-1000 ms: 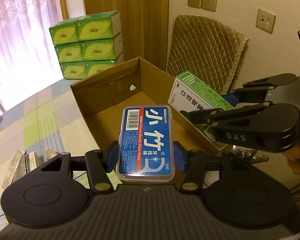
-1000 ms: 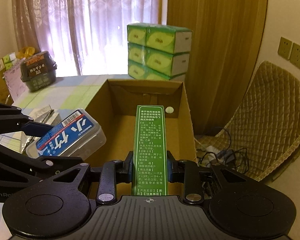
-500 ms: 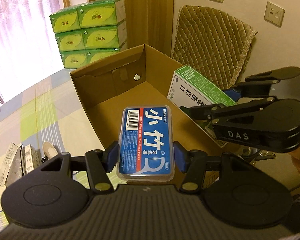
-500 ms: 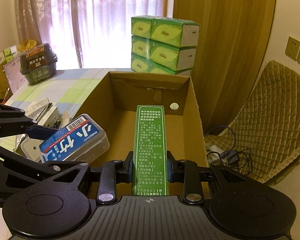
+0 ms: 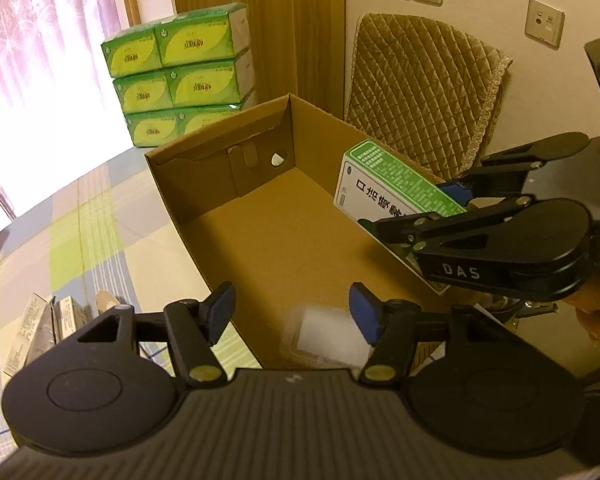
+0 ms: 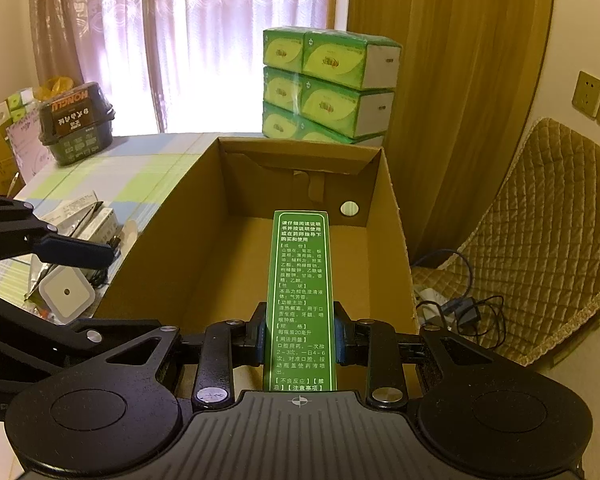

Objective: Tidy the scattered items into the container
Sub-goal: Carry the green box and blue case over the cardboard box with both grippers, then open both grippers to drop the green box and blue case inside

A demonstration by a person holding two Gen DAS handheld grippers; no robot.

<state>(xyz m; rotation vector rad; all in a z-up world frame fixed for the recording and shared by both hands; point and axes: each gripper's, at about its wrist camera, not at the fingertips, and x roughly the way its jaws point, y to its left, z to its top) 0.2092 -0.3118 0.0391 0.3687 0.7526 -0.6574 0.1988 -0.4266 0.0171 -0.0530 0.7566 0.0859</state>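
The clear plastic case point(image 5: 325, 334) lies blurred on the floor of the cardboard box point(image 5: 260, 216) at its near end, below my left claw point(image 5: 292, 312), whose blue pads stand apart with nothing between them. My right claw point(image 6: 299, 338) is clamped on the green medicine carton point(image 6: 300, 296), held over the box's right side. Small packets point(image 5: 40, 326) lie on the checked tablecloth point(image 5: 92, 240) left of the box.

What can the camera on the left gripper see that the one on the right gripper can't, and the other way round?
Only the left wrist view shows a blurred clear plastic case low in the box, below the open left gripper, and the white face of the medicine box.

Only the right wrist view shows a dark tub and a white square gadget.

Both show the cardboard box and stacked tissue packs.
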